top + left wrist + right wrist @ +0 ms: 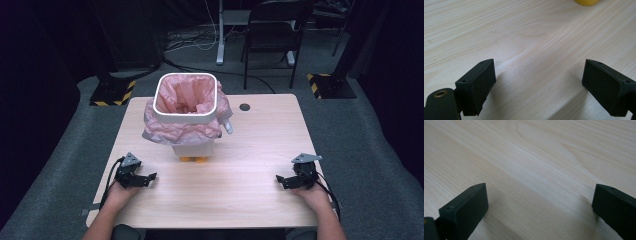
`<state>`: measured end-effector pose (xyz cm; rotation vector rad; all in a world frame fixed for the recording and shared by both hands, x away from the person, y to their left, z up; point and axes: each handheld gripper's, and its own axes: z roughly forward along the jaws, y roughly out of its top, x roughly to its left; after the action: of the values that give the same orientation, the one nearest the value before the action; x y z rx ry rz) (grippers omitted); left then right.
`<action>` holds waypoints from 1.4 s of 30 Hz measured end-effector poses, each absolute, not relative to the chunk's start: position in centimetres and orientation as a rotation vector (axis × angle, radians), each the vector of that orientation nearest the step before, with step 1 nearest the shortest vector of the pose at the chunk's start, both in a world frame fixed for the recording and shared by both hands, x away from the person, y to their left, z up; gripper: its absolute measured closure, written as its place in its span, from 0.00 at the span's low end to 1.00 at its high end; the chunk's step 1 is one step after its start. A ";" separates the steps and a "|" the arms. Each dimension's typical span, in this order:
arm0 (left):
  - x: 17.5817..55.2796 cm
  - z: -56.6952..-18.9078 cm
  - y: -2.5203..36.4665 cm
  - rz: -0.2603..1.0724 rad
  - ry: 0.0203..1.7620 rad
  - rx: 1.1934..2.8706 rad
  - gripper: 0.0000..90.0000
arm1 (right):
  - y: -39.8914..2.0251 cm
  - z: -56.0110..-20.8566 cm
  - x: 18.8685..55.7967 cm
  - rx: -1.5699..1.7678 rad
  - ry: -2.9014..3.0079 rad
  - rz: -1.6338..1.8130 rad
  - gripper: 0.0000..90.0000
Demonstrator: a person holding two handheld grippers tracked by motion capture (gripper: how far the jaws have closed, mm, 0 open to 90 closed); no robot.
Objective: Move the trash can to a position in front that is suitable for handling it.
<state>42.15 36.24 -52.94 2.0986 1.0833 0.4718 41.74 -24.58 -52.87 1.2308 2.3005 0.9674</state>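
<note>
Setting: a pale wooden surface (250, 165) carrying a small white bin (186, 102) lined with a pink bag (170, 127), set toward the far side, left of centre.
Bin details: the bag's edge is folded out over the white rim and hangs crumpled around the upper body; yellow feet (194, 159) show under the base.
Left gripper (145, 178): rests low at the near left, well apart from the bin; fingers (477, 85) wide apart with nothing between them, bare wood in the gap.
Right gripper (283, 181): rests low at the near right; fingers (466, 207) likewise spread and empty.
Step in hand (judged): reaching for the bag's overhang.
Good practice: approach from both sides, pinch the loose plastic rather than the rim, and close gently so the light bin does not tip.
</note>
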 end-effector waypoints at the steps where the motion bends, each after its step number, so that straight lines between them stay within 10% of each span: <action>1: 42.2 -52.9 36.2 0.471 1.087 2.095 0.14 | -24.6 -52.9 41.7 1.230 2.299 0.968 0.00; 8: 42.1 -52.9 36.3 0.479 1.092 2.086 0.18 | -24.6 -52.8 41.5 1.240 2.295 0.965 0.03; 23: 41.8 -52.0 35.9 0.426 1.094 2.122 0.35 | -24.7 -51.9 40.9 1.208 2.320 0.978 0.42; 42: 41.3 -50.4 36.0 0.338 1.063 2.071 0.39 | -24.1 -50.7 40.7 1.222 2.304 1.037 0.41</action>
<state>41.31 36.01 -50.44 2.0707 1.0633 0.3379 40.72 -24.08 -50.72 1.2223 2.3043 1.0371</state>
